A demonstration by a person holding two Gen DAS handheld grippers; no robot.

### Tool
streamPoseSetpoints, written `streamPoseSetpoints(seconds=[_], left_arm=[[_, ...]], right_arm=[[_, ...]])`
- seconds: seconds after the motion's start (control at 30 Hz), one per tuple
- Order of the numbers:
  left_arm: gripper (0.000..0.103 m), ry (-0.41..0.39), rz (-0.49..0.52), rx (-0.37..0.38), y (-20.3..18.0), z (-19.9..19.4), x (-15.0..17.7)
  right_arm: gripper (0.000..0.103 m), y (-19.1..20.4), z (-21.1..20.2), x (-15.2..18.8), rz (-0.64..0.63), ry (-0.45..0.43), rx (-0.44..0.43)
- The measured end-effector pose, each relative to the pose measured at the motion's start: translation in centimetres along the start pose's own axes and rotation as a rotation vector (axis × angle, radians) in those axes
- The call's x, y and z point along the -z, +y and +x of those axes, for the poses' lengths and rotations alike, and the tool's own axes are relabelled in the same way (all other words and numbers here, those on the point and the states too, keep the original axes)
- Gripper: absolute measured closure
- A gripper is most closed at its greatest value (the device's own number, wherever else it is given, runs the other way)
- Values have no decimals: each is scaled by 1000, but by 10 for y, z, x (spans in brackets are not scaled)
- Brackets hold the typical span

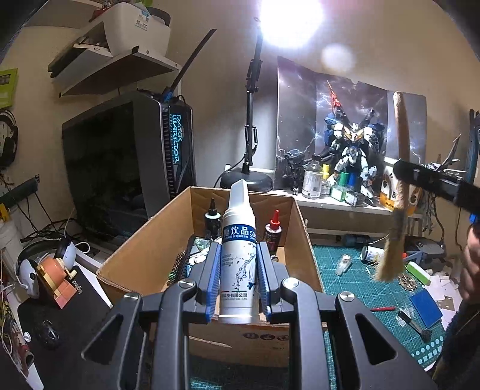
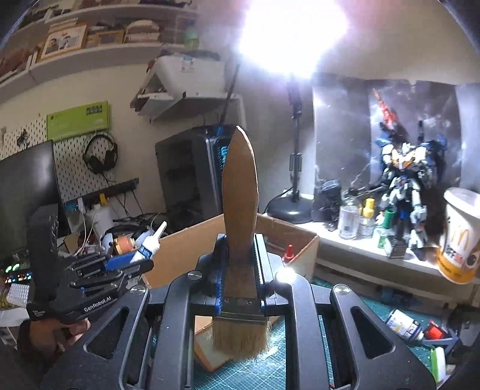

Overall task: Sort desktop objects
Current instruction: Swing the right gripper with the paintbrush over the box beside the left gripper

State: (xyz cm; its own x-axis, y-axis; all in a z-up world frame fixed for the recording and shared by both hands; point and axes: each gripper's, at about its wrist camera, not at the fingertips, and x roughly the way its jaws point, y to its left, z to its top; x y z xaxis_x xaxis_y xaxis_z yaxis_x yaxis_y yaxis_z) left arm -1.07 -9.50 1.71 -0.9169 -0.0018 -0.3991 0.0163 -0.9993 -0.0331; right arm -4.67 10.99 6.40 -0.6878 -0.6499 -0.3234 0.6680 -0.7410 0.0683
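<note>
The desk lamp (image 1: 288,21) is flaring so hard at twelve o'clock that its head is washing out in both views, and the wall around it is getting lost in glare. The far shelf bottles (image 1: 313,180) are staying too small to read, and the clutter low inside the cardboard box (image 1: 150,249) is mostly sitting hidden behind the left gripper's own frame.

The left gripper (image 1: 239,270) is clamping its blue-padded fingers on a white spray bottle (image 1: 238,240) — the bottle is standing upright between them, nozzle pointing to twelve o'clock, its base cut off by the linkage. It is hanging over the near part of the open box, where a black-capped dropper bottle (image 1: 212,219) at eleven o'clock and a red-capped dropper bottle (image 1: 273,231) at one o'clock are standing behind it.

The right gripper (image 2: 240,270) is squeezing the wooden handle of a paintbrush (image 2: 240,195) just above the metal ferrule, handle tip up at twelve, bristles hanging at six above the green cutting mat (image 2: 270,360) on the counter. From the left wrist view the same brush is hanging at three o'clock, well apart from the bottle, to the right of the box. A gunpla model (image 1: 354,150) is standing on the back shelf, and the small bits scattered on the mat are hard to make out.
</note>
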Motion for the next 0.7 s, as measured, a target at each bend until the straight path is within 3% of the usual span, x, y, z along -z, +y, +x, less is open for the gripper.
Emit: streamPoseSetpoints(seconds=[0.7], left_arm=[[80, -40, 11, -125, 29, 2, -45]], right_arm=[[87, 16, 68, -17, -66, 65, -90]])
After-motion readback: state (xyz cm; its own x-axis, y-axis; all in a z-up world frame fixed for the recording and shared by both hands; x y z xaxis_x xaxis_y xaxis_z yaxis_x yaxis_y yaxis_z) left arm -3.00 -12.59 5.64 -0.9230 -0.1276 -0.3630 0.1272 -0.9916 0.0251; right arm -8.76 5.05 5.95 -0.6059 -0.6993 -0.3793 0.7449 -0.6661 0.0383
